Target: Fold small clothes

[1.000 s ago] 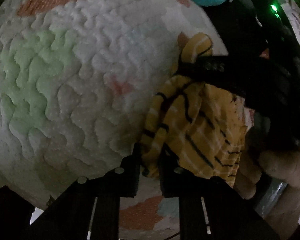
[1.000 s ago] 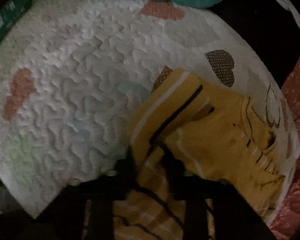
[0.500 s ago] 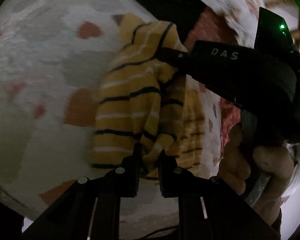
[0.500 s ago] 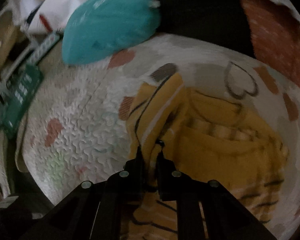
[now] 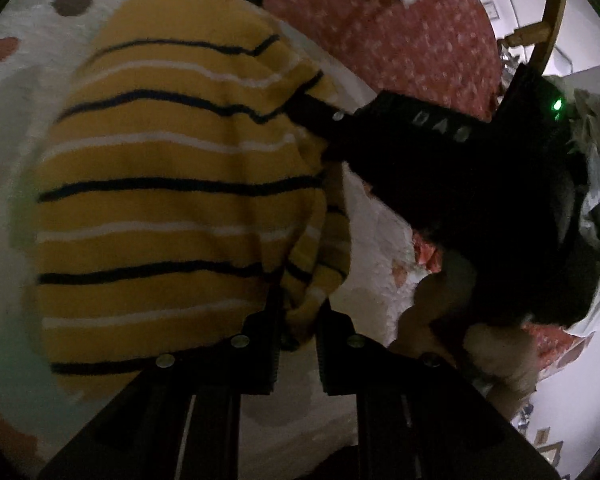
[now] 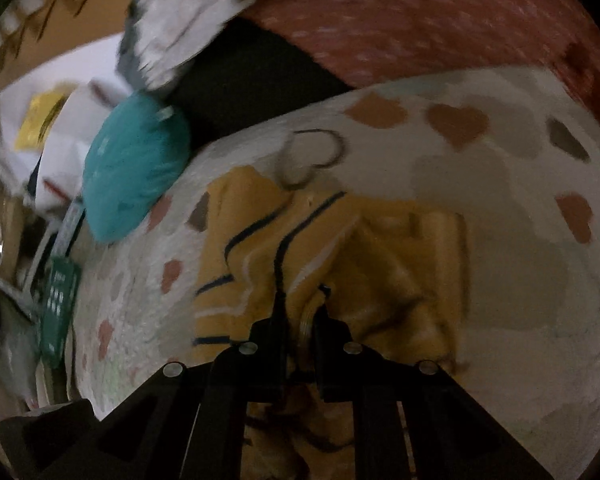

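A small yellow garment (image 5: 172, 208) with black and white stripes hangs stretched between both grippers above a white quilted mat (image 5: 372, 248) with heart patches. My left gripper (image 5: 298, 320) is shut on one bunched edge of it. In the left wrist view the right gripper (image 5: 320, 118) comes in from the right and pinches the garment's far edge, with a hand (image 5: 480, 344) on its handle. Seen from the right wrist, my right gripper (image 6: 302, 312) is shut on a fold of the yellow garment (image 6: 332, 248), which drapes over the mat (image 6: 520, 280).
A teal cushion (image 6: 134, 168) lies at the mat's left edge, with a green box (image 6: 58, 304) and white packages beyond it. A red dotted fabric (image 5: 380, 28) borders the mat's far side. A wooden chair (image 5: 540, 20) stands at top right in the left wrist view.
Both grippers have swung across the mat carrying the yellow garment, rolling as they went. The garment now spreads wide in the left wrist view, and the teal cushion has slid to the left.
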`<state>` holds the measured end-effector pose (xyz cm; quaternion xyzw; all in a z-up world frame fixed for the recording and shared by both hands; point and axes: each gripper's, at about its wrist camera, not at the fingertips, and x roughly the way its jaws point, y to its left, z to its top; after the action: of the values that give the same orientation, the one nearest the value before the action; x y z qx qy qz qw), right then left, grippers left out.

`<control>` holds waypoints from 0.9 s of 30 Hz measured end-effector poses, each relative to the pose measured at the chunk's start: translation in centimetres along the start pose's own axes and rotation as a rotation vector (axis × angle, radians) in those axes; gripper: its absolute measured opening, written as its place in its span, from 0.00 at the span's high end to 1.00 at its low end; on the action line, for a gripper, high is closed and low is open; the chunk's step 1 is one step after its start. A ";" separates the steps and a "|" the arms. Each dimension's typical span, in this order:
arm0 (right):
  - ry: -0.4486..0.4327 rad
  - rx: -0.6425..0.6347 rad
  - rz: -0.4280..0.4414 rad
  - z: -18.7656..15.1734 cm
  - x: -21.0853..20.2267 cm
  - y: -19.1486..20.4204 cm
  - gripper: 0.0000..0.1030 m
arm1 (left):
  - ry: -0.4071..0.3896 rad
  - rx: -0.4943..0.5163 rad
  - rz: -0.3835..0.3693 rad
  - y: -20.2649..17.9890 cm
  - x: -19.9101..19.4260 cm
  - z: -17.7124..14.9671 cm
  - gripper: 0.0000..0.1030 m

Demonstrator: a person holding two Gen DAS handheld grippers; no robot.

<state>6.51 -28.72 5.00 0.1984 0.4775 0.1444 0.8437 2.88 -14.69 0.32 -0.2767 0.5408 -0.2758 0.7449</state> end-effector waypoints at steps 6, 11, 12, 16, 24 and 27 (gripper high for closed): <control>0.000 0.015 -0.026 0.9 -0.6 -2.7 0.89 | 0.017 0.091 0.037 -1.6 1.9 -0.3 0.86; 0.018 -0.014 -0.105 1.2 0.4 -3.0 0.89 | 0.051 0.090 -0.006 -0.8 1.2 -0.7 0.85; 0.021 -0.019 -0.119 1.2 0.6 -3.0 0.89 | 0.061 0.084 -0.033 -0.7 0.8 -0.5 0.83; 0.036 -0.021 -0.165 1.2 1.0 -3.6 0.90 | 0.033 0.099 -0.110 -0.1 -2.7 -0.3 0.83; 0.093 -0.068 -0.288 0.2 1.1 -4.4 0.89 | -0.123 0.058 0.101 5.8 -8.4 1.4 0.76; 0.122 -0.083 -0.320 -0.7 1.1 -4.7 0.89 | -0.085 -0.012 0.141 8.4 -7.3 1.6 0.76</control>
<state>6.69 -32.20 1.65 0.0759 0.5471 0.0396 0.8327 3.46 -3.48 -0.49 -0.2539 0.5286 -0.2073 0.7831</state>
